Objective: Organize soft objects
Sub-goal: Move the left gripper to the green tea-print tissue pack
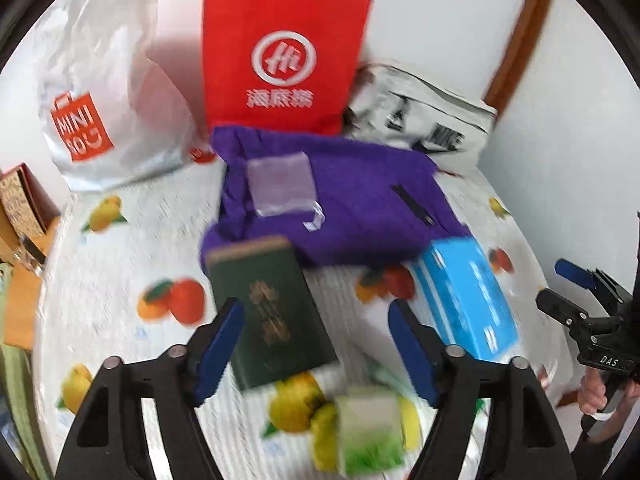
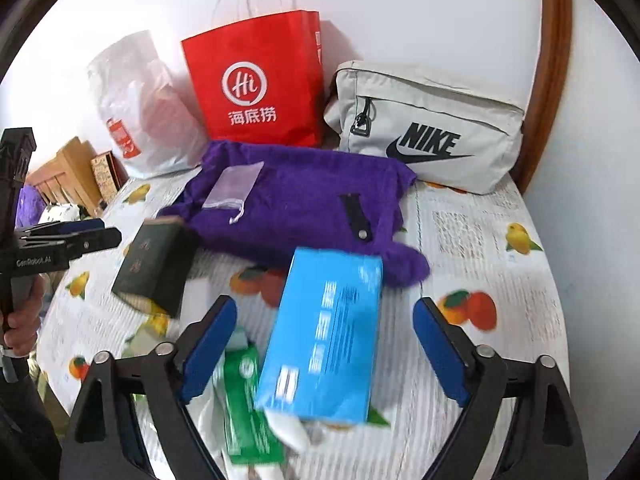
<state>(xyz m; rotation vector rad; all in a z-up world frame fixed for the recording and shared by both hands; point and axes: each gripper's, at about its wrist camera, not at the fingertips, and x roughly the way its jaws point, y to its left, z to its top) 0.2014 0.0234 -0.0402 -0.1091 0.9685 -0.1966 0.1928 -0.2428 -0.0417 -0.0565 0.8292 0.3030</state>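
Left wrist view: left gripper (image 1: pixel 316 344) hanging spread, pinching nothing, dark green box (image 1: pixel 268 312) lying between fingers. Purple cloth (image 1: pixel 352 208) sitting mid-table; clear pouch (image 1: pixel 280 184) lying on it; blue box (image 1: pixel 464 300) sitting just right of cloth; red bag (image 1: pixel 280 56) standing behind it.

Right wrist view: right gripper (image 2: pixel 326 354) hanging spread, empty, over blue box (image 2: pixel 324 336). Green packet (image 2: pixel 244 400) lying nearer than purple cloth (image 2: pixel 304 208); grey Nike bag (image 2: pixel 428 128) leaning behind cloth; fruit-print tablecloth (image 2: pixel 500 240) covering table.

left wrist: above table (image 1: pixel 120 264), facing down-forward, near | right wrist: same | shared: purple cloth (image 1: pixel 352 208), red bag (image 2: pixel 256 88)
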